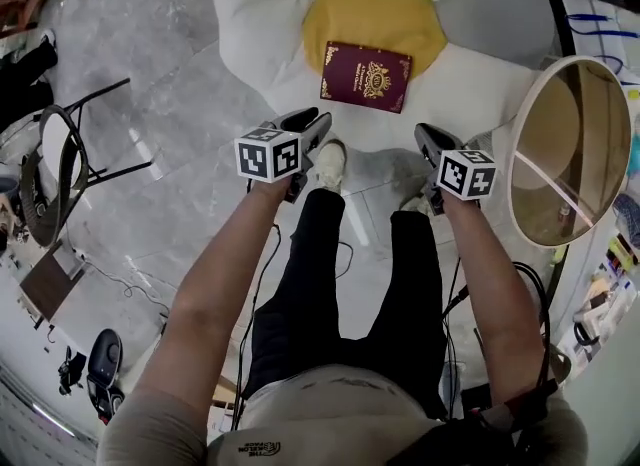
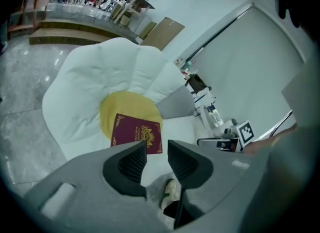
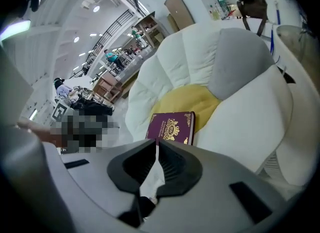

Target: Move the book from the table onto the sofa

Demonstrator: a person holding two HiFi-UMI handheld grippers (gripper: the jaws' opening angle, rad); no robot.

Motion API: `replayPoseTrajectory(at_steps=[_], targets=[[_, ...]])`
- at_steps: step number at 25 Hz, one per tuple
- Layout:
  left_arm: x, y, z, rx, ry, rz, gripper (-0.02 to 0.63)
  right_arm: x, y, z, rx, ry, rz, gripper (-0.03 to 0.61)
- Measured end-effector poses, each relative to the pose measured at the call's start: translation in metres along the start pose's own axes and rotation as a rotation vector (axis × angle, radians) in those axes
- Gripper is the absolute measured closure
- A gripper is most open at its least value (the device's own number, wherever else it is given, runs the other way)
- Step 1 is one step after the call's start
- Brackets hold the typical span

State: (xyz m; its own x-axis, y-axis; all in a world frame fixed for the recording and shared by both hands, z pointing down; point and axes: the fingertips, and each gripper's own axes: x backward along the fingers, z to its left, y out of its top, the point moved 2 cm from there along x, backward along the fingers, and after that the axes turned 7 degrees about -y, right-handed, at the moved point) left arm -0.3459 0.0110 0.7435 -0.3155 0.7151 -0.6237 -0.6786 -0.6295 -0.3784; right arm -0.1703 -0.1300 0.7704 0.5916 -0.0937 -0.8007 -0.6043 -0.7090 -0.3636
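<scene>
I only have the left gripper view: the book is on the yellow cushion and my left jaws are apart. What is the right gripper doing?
Observer: The right gripper has its jaws together at the tips, with nothing between them.
Operator: Is it touching the book?
Observer: No. In the head view the book lies flat on the sofa, and the right gripper hangs short of it, above the person's shoes.
Operator: Where is the table?
Observer: The round table stands beside the sofa, on the right-hand side.
</scene>
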Motion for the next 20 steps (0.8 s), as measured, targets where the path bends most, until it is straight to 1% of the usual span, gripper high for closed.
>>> replayPoseTrajectory(at_steps=[2,4,6,8,12,14,17,20], targets=[[0.021,0.002,-0.024,-0.009,-0.013,0.003,0.498,0.029,0.001,0.019,0.002,0.011,0.0,0.555],[0.043,0.006,-0.046,-0.018,-0.019,0.002,0.54,0.059,0.005,0.037,0.0,0.031,-0.011,0.56],[0.064,0.012,-0.07,-0.038,-0.032,-0.006,0.579,0.087,0.01,0.055,0.029,0.044,-0.027,0.565],[0.083,0.019,-0.096,-0.069,-0.053,-0.009,0.601,0.117,0.016,0.072,0.07,0.053,-0.046,0.565],[0.126,0.021,-0.154,-0.109,-0.101,-0.004,0.606,0.176,0.018,0.108,0.097,0.091,-0.068,0.565],[0.145,0.023,-0.183,-0.137,-0.122,-0.004,0.606,0.204,0.015,0.121,0.126,0.089,-0.072,0.566],[0.166,0.028,-0.226,-0.196,-0.151,-0.01,0.606,0.24,0.017,0.135,0.183,0.083,-0.086,0.566],[0.19,0.024,-0.271,-0.266,-0.18,0.004,0.606,0.276,0.014,0.153,0.234,0.098,-0.093,0.566]])
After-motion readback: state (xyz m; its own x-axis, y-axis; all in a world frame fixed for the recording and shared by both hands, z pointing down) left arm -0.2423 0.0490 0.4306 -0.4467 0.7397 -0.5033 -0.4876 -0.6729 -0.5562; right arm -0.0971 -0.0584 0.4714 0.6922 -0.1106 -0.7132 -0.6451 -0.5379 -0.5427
